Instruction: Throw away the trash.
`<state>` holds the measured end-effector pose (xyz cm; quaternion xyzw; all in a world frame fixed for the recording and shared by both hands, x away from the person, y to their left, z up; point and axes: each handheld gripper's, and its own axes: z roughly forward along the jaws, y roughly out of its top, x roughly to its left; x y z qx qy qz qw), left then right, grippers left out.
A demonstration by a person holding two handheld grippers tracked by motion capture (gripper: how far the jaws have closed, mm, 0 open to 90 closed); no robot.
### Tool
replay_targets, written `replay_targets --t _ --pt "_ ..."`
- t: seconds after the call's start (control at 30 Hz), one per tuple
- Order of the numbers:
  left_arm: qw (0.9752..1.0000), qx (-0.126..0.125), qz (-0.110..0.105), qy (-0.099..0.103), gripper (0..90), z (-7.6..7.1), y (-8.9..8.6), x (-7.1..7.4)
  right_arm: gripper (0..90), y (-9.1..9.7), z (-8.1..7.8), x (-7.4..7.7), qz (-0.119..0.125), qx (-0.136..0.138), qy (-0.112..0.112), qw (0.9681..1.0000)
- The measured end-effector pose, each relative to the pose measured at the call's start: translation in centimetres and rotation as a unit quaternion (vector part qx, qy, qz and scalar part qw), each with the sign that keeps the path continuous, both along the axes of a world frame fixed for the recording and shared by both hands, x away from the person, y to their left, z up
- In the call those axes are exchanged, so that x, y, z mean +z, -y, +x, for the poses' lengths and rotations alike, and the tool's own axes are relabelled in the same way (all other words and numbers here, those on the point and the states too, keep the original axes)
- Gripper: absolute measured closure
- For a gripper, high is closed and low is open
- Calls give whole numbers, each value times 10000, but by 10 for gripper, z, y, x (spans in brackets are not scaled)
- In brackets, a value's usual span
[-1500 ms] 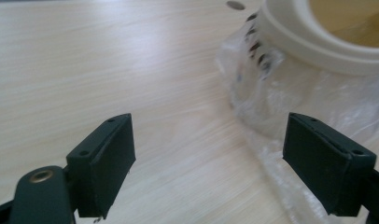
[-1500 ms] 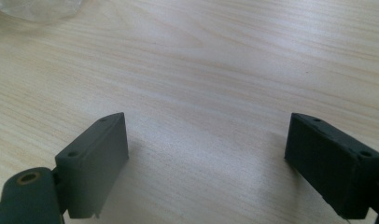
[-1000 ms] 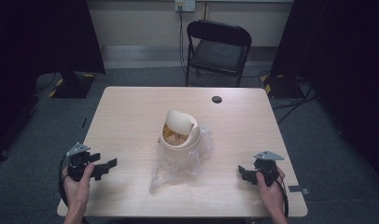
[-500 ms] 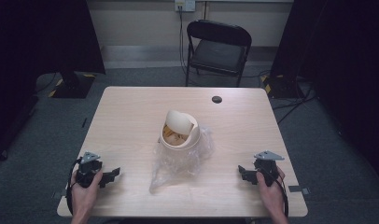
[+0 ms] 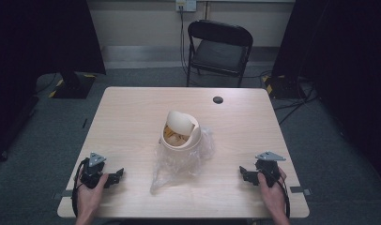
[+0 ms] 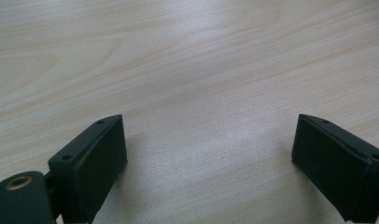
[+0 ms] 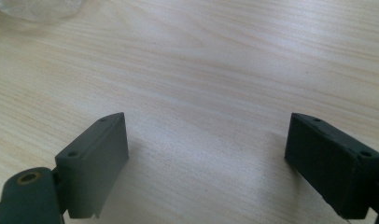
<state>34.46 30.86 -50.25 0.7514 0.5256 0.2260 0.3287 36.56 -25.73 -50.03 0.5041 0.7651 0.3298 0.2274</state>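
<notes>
The left gripper has moved nearer the table edge; both it and the right gripper are spread, empty, well apart from the bin.

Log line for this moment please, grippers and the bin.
left gripper: open, empty, near table edge | right gripper: open, empty | cream swing-lid bin: upright mid-table, on clear plastic bag, untouched
</notes>
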Motion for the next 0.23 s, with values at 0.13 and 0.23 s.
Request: replay_targets --t 0.13,0.23 --pt "10000 6 10 4 95 0 0 0 124 0 0 0 1 1 -1 10000" --pt "10000 8 8 4 94 0 0 0 123 0 0 0 1 -1 -1 10000"
